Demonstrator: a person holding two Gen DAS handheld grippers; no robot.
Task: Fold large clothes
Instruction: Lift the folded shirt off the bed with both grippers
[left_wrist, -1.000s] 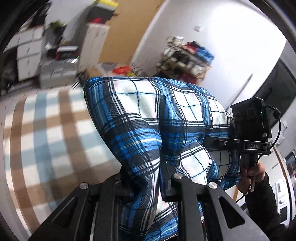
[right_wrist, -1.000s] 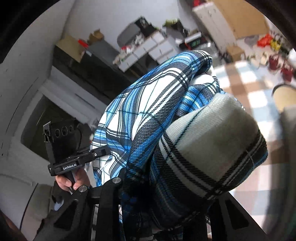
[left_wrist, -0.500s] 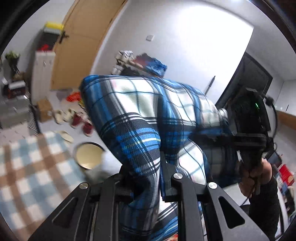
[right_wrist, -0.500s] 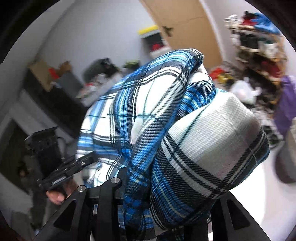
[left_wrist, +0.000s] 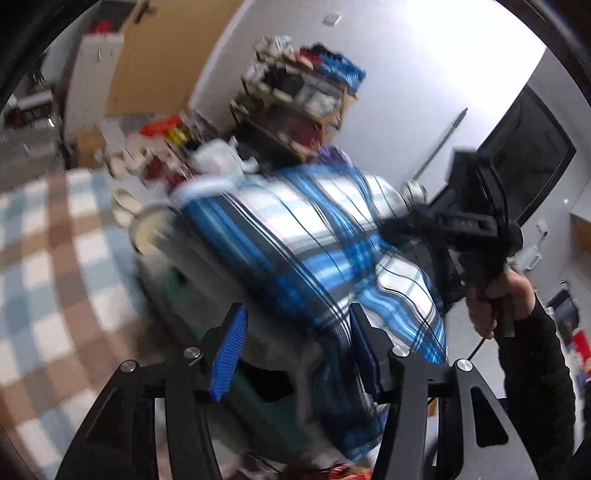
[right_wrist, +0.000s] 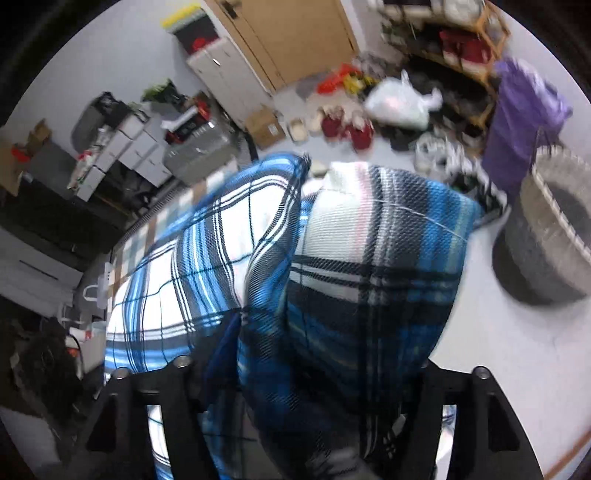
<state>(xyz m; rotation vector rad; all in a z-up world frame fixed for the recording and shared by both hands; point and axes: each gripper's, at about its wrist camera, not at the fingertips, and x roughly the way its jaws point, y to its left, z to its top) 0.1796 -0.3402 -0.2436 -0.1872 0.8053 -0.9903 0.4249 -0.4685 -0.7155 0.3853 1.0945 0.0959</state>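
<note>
Plaid garment (left_wrist: 314, 251) between opening jaws

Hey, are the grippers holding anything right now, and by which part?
Neither clamps anything. Both are opening, letting go of the plaid garment: folded cloth lies between the left gripper pads and the right gripper pads.

1. The left gripper (left_wrist: 297, 347) tilts downward, its jaws opening, blue pads apart.
2. The right gripper (right_wrist: 314, 373) points steeply down, jaws opening wide.
3. A hand (left_wrist: 496, 302) in a dark sleeve grips the right gripper's handle.
</note>
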